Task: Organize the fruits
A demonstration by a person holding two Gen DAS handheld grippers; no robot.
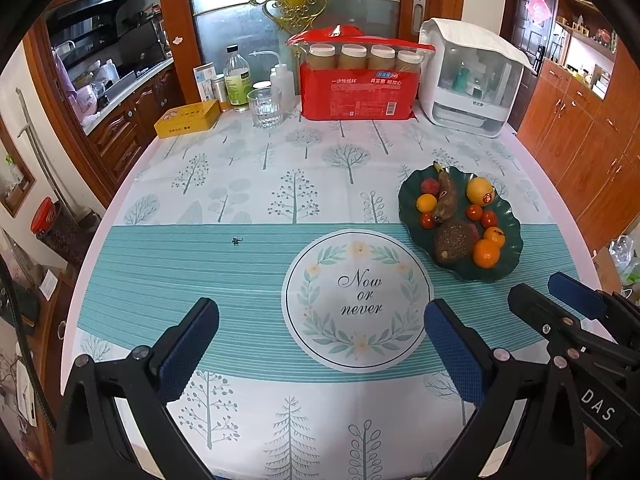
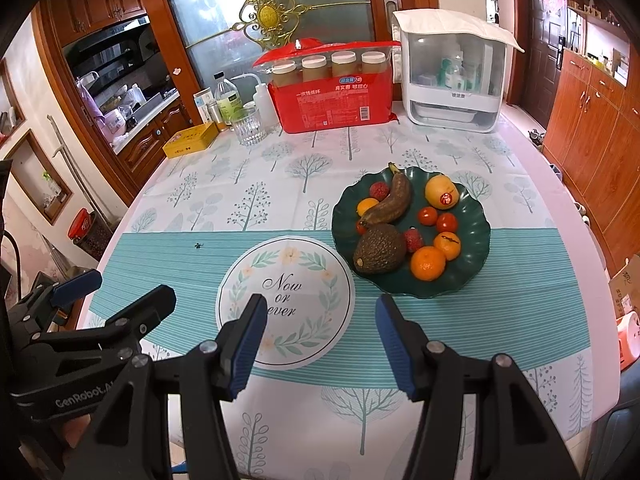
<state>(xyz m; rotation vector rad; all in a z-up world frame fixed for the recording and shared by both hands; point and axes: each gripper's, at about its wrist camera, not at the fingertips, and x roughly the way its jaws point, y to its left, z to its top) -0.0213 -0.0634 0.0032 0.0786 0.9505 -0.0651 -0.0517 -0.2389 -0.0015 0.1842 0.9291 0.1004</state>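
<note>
Here, the scene as laid out:
Surface (image 2: 520,320): covered with a tree-print cloth crossed by a teal striped band, with a round "Now or never" print (image 2: 285,303) near the front
Plate (image 2: 476,264): a dark green scalloped dish, set on the cloth just right of the round print
Fruit on the plate: a browned banana (image 2: 390,200), an avocado (image 2: 378,249), a stickered orange (image 2: 441,192), two mandarins (image 2: 428,263) at the front right, small red tomatoes (image 2: 427,216), two lychees (image 2: 379,191) and a small yellow fruit (image 2: 366,205) are all seen inside the rim
Left gripper (image 1: 322,344): jaws are held wide apart above the striped band, nothing is seen between the blue pads (image 1: 186,350)
Right gripper (image 2: 320,346): jaws are held moderately apart above the near edge of the round print, nothing is gripped; the plate lies just beyond its right finger
Back of the surface: a red package of paper cups (image 2: 334,108), a white lidded container (image 2: 452,88), a ribbed glass (image 2: 249,127), a yellow tin (image 2: 191,142) and a few bottles (image 2: 228,100) are lined up
Small dark speck (image 2: 198,245): seen on the striped band, well apart from the plate; what it is cannot be told
</note>
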